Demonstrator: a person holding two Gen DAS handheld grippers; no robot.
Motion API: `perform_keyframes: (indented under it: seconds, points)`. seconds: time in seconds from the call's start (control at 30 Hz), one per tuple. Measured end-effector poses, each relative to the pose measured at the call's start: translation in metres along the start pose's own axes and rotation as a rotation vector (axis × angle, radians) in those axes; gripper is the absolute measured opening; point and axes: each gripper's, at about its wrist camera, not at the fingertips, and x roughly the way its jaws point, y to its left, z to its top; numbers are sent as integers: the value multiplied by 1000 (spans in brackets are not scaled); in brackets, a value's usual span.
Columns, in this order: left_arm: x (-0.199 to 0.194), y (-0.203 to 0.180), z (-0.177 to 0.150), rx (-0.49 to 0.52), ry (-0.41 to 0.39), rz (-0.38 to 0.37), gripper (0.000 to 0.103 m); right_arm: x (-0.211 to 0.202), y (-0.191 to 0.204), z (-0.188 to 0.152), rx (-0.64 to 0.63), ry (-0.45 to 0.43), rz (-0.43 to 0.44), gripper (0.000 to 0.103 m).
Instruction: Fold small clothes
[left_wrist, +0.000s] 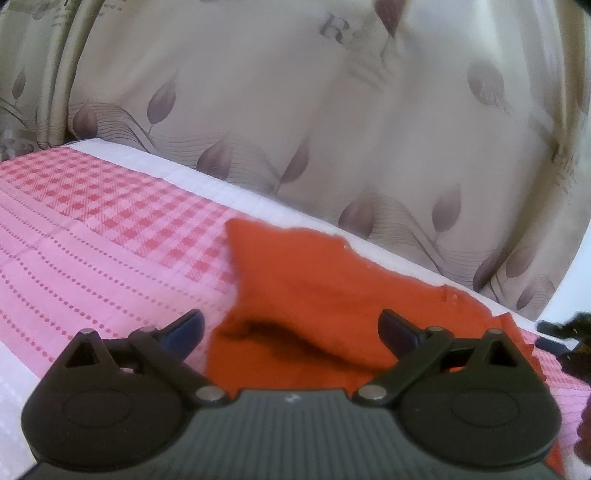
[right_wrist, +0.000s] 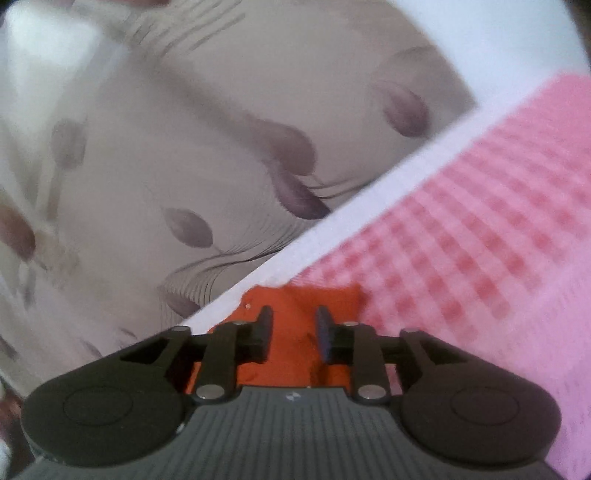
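small orange cloth garment spread flat on pink checked and dotted bedcover, far edge close to the cover's white border beside beige leaf-print curtain. left gripper hovering low over the garment's near part, fingers wide apart, nothing between them. right gripper over a corner of the same garment at the white border, fingers narrowly parted, gap visible, orange cloth beneath; contact with cloth unclear
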Motion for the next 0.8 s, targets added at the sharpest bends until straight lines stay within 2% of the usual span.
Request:
perform_keyframes:
  seconds: [0.13,0.2,0.27,0.3,0.33,0.4,0.5,0.53,0.57,0.67,0.8]
  points:
    - [1,2,0,-12,10,0,101,30,7,-1,-81,103,-64,34]
    - [2,2,0,-14,12,-2,101,20,10,-3,-96,60,-50,16]
    - [2,2,0,-12,10,-3,101,2,10,-6,-82,-8,-34,14]
    - [2,2,0,-9,10,-4,101,0,8,-8,-74,-9,-25,14]
    - [2,2,0,-7,11,-5,101,6,5,-10,-78,18,-22,14]
    - [2,1,0,-5,11,-3,101,20,4,-17,-127,65,-71,14]
    - [2,2,0,-13,8,0,101,18,-1,-11,-66,56,-31,24]
    - [3,2,0,-15,11,1,101,12,-4,-8,-27,33,1,35]
    - [3,2,0,-16,13,3,101,9,-5,-4,-4,6,22,40]
    - [3,3,0,-14,12,-1,101,-1,-5,6,13,-36,34,40]
    - [3,3,-1,-14,10,-1,101,12,-7,24,-41,-14,-73,40]
